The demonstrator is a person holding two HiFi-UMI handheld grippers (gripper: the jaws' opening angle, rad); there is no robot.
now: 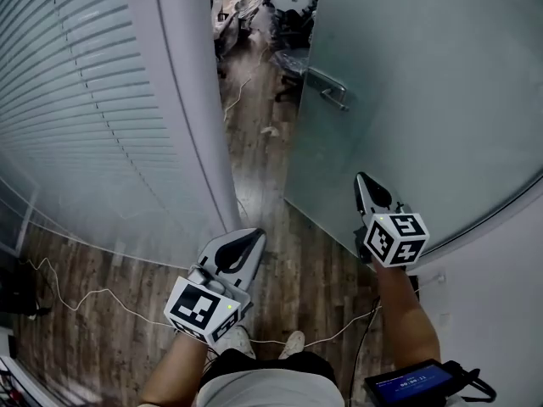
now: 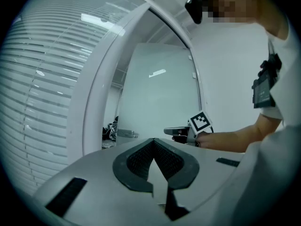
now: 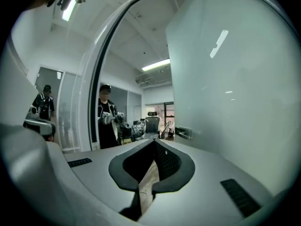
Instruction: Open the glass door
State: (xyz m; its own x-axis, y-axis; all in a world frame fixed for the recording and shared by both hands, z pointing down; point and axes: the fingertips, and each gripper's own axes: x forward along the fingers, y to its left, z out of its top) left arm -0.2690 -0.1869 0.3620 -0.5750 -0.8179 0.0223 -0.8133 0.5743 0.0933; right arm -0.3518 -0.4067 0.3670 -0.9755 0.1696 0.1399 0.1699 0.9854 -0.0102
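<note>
Here the glass door (image 1: 407, 100) stands ajar, swung away from the white frame (image 1: 191, 100), with a gap of wood floor (image 1: 263, 176) showing between the 2. The door's metal handle (image 1: 327, 87) sits near its free edge, on the face turned toward the person. The right gripper (image 1: 361, 178) is held in front of that face, pointing along the pane toward the gap; the handle is ahead of its tips and well apart from them. In the right gripper view the jaws are clenched together with nothing between them (image 3: 154, 141), the pane fills the right side, and the handle (image 3: 183, 133) lies ahead and slightly right of the tips. The left gripper (image 1: 257, 236) is lower and nearer the frame, pointing at the foot of the gap, well apart from the door. Its own view shows its jaws also pressed together and empty (image 2: 154, 140), with the door (image 2: 155, 88) straight ahead past the frame and the right gripper (image 2: 174, 131) off to the right. Blinds (image 1: 68, 100) cover the glass wall left of the frame. A thin cable (image 1: 85, 295) trails over the floor by the person's feet. Beyond the gap, 2 people (image 3: 107, 121) stand in the far room.
</note>
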